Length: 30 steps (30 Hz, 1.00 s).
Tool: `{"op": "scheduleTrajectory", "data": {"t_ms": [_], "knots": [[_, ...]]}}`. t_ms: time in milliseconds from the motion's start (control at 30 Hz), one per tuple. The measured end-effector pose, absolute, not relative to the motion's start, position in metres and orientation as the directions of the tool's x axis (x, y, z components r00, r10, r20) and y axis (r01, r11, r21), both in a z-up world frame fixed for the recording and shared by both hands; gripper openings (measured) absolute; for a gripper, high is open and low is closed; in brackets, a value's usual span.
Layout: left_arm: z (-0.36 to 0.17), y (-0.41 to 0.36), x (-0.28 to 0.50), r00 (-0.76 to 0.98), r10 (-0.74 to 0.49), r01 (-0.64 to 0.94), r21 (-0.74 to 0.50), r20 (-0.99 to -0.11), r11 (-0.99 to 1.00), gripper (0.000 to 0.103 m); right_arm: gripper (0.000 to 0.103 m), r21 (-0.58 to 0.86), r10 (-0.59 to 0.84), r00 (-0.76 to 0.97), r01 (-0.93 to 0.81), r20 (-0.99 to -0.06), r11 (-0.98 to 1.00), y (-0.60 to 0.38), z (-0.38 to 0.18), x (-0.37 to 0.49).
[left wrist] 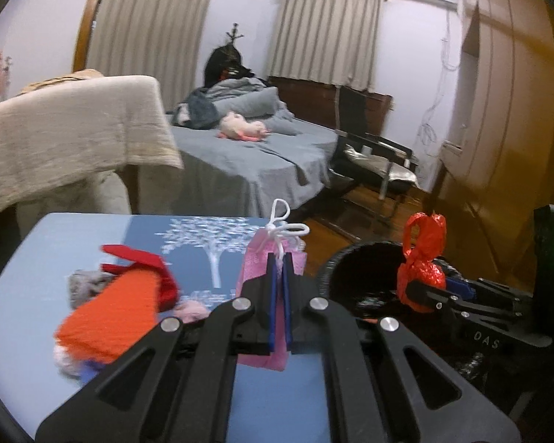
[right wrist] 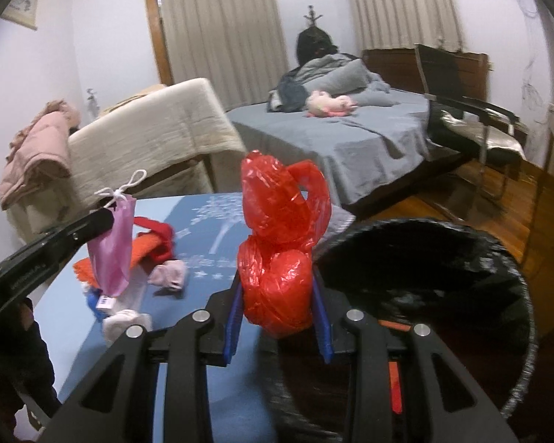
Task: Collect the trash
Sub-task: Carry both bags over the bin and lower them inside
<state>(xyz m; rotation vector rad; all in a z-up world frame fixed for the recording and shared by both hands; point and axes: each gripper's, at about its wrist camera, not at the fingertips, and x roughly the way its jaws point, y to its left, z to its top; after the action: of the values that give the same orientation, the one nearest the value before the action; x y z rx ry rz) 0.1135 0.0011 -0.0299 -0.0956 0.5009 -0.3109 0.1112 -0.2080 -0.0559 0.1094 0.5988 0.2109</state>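
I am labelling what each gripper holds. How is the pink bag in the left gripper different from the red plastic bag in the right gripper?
The pink bag is flat and has a white cord on top; the red plastic bag is bulging, crinkled and knotted, without a cord. The pink bag is matte and pale; the red one is glossy. The left gripper holds the pink bag over the blue table; the right gripper holds the red bag at the rim of the black bin. Both are gripped and upright.

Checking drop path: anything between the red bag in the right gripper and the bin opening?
Nothing: in the right wrist view the red plastic bag, clamped in the right gripper, sits beside the black-lined trash bin, only open air between.
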Motion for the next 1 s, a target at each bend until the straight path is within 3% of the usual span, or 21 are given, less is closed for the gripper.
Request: {"op": "scheduleTrajectory", "data": {"t_ms": [500,1000], "knots": [[-0.043,-0.100,0.138,0.730,-0.488,0.470,-0.167,-0.479,0.867,0.003,0.033,0.150,0.060,0.819,0.032,-0.571,0.988,-0.296,-0.069,0.094],[-0.061,-0.166,0.153,0.655,-0.560,0.552,-0.186,-0.507,0.813,0.003,0.033,0.157,-0.018,0.811,0.134,-0.584,0.978,-0.346,-0.081,0.084]]}}
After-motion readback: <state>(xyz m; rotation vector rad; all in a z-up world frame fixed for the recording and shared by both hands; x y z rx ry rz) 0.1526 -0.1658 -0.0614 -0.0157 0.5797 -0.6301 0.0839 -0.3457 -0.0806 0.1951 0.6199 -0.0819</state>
